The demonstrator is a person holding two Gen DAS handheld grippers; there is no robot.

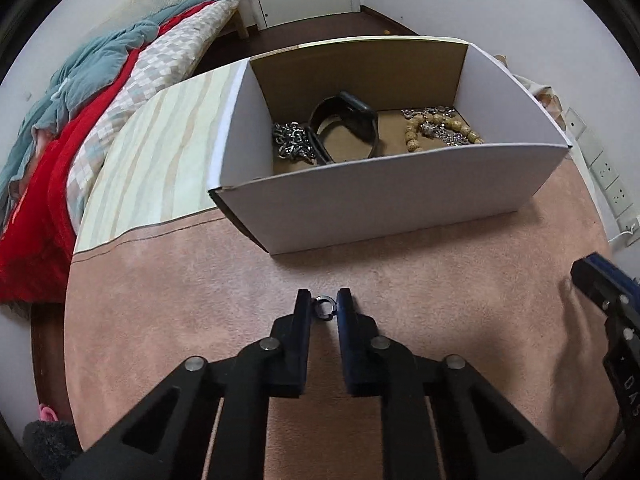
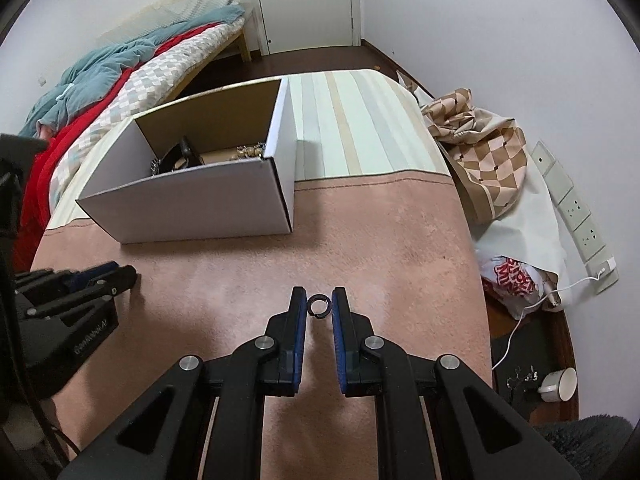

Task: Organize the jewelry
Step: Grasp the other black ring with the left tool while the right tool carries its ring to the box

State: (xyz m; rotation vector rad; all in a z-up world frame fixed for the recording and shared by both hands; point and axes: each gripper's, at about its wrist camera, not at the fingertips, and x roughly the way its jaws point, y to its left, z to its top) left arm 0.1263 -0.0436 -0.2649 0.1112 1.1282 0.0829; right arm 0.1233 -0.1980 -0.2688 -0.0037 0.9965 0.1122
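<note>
Left wrist view: left gripper (image 1: 324, 308) with fingers pinched on a small dark metal hoop earring (image 1: 325, 307) over the pink felt mat of the table (image 1: 192, 280), near side of the white cardboard box (image 1: 384, 196); best lifted straight, carried above the near wall, released beside the black bangle (image 1: 346, 126) and steel chain (image 1: 289, 139). Right wrist view: right gripper (image 2: 319, 306) likewise nipped onto a second small dark hoop earring (image 2: 319, 305), box far left; grip best kept firm, since slips likely.
</note>
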